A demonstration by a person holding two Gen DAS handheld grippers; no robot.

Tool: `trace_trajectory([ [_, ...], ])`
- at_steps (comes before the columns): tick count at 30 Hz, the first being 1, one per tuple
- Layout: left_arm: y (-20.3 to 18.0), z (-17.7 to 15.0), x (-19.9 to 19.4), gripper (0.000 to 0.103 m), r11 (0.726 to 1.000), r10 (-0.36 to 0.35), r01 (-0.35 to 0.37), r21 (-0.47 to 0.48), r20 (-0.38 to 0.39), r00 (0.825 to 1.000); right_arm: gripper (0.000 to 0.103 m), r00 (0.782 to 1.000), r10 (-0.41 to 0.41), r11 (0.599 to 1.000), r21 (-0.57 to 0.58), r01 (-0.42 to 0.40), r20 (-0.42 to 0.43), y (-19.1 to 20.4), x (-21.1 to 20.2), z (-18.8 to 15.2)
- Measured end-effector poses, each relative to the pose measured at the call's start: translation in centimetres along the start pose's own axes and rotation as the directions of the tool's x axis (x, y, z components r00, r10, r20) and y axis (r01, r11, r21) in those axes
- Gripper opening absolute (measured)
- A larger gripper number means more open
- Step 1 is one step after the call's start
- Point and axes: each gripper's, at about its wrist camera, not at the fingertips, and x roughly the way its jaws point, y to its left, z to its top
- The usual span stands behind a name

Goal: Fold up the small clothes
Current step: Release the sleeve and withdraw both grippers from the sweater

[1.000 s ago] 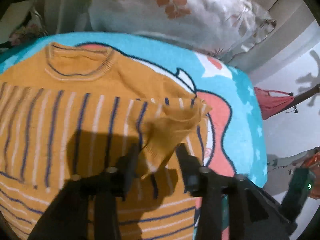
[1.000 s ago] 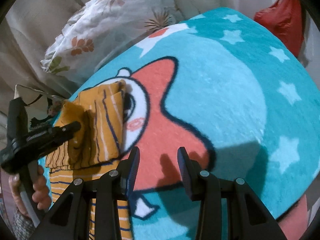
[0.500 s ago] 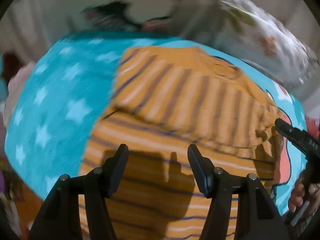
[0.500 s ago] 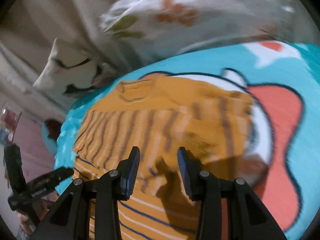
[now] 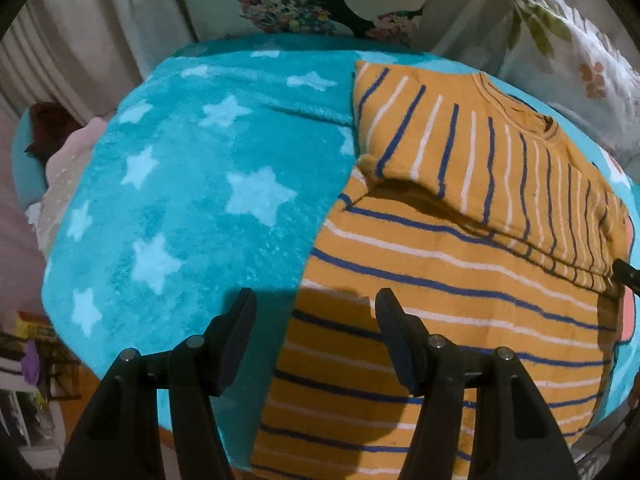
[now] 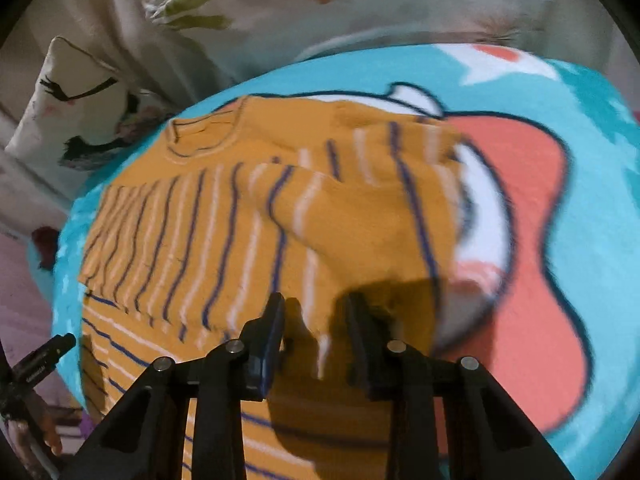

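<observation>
One orange striped sweater (image 5: pixel 460 280) lies on a teal star-print blanket (image 5: pixel 180 200) spread over a bed, its sleeves folded across the chest so their stripes run crosswise to the body's stripes. In the right wrist view the collar (image 6: pixel 204 136) points toward the pillows. The left hand-held gripper (image 5: pixel 316 320) hovers released above the sweater's left edge, one finger over blanket, the other over knit. The right hand-held gripper (image 6: pixel 316 320) hangs over the folded sleeve (image 6: pixel 360 216), jaws parted with fabric between them; whether they touch it I cannot tell, as that view is blurred. A floral pillow (image 5: pixel 568 60) sits beyond the collar.
</observation>
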Motion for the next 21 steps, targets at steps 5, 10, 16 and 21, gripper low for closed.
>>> trace_trajectory([
  [5, -0.2, 0.0, -0.2, 0.061, 0.997, -0.02, 0.02, 0.071, 0.007, 1.0, 0.037, 0.988, -0.147, 0.989, 0.009, 0.147, 0.039, 2.1, -3.0, -2.5],
  [10, -1.1, -0.3, -2.7, 0.065, 0.99, -0.044, 0.035, 0.134, 0.066, 0.997, 0.044, 0.977, -0.194, 0.98, -0.021, 0.196, 0.084, 6.5, -4.8, -4.9],
  [16, -1.0, -0.5, -5.2, 0.071, 0.982, -0.075, 0.053, 0.183, 0.119, 0.99, 0.049, 0.973, -0.21, 0.976, -0.042, 0.215, 0.097, 10.5, -4.8, -7.0],
  [21, -0.1, -0.9, -5.8, 0.071, 0.978, -0.081, 0.054, 0.201, 0.128, 0.988, 0.049, 0.971, -0.22, 0.973, -0.043, 0.225, 0.092, 12.2, -4.5, -8.1],
])
